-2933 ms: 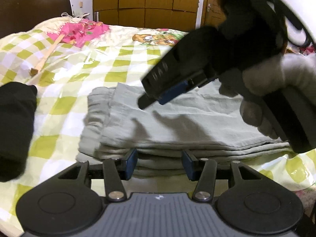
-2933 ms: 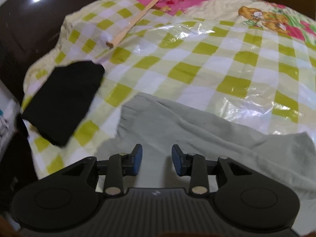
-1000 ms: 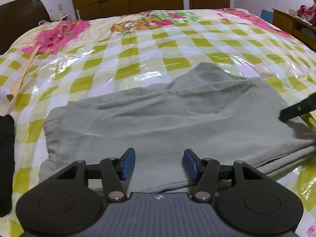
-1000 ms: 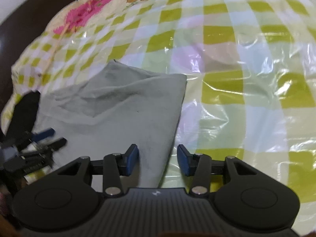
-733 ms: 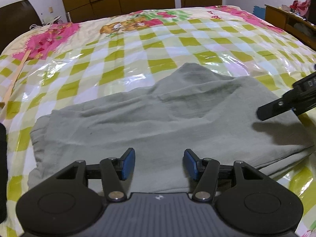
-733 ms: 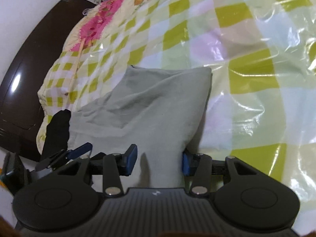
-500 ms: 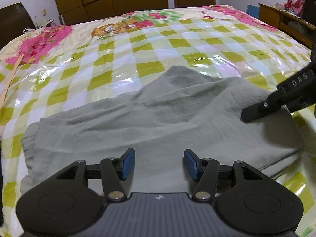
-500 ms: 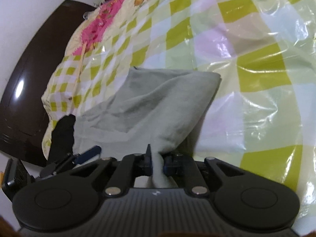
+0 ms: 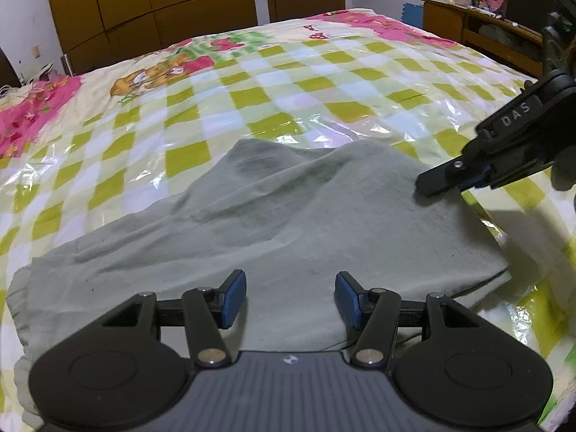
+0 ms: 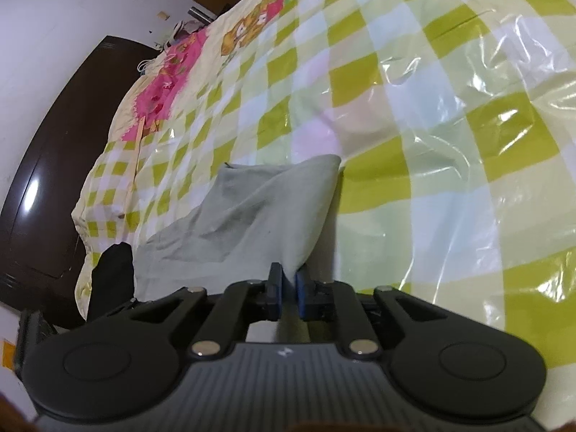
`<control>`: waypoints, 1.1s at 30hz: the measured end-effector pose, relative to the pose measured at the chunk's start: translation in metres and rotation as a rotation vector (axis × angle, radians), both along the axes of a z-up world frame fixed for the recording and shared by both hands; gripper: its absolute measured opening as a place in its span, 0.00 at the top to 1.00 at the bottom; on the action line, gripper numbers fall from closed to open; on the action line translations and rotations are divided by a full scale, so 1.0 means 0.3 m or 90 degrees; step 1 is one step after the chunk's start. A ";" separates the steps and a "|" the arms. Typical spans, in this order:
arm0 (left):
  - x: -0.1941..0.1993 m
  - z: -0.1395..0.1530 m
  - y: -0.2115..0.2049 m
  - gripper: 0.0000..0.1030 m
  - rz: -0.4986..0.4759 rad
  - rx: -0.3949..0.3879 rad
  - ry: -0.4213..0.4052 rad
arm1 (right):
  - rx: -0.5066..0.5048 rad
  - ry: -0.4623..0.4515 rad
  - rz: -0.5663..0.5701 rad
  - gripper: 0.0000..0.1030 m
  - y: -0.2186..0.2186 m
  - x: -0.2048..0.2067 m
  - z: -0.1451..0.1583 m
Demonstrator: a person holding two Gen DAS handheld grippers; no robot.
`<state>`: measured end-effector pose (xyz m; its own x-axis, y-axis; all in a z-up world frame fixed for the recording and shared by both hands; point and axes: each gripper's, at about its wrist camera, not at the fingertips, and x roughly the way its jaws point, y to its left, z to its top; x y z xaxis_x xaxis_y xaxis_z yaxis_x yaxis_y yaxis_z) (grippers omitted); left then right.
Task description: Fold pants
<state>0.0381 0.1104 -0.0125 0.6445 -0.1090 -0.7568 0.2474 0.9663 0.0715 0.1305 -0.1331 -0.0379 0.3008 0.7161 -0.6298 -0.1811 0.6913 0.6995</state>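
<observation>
We see the grey-green pants lying folded on the checkered bedspread, their long axis running left to right across the left wrist view. Our left gripper hovers spread wide just above the near edge, touching nothing. Our right gripper is clamped on the right-hand end, which rises slightly off the bedspread.
</observation>
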 end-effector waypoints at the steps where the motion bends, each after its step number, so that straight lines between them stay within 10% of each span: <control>1: 0.002 0.000 -0.001 0.35 -0.001 0.004 0.001 | 0.000 0.008 -0.002 0.76 0.004 0.003 -0.009; 9: 0.022 -0.010 0.021 0.35 0.014 0.001 0.004 | 0.046 0.069 0.027 0.65 0.076 0.007 -0.107; 13: 0.015 -0.019 0.045 0.35 0.014 -0.004 0.006 | 0.060 0.066 0.024 0.93 0.101 0.012 -0.108; 33: 0.022 -0.049 0.170 0.33 -0.027 -0.022 0.040 | -0.071 0.082 -0.048 0.96 0.121 -0.001 -0.102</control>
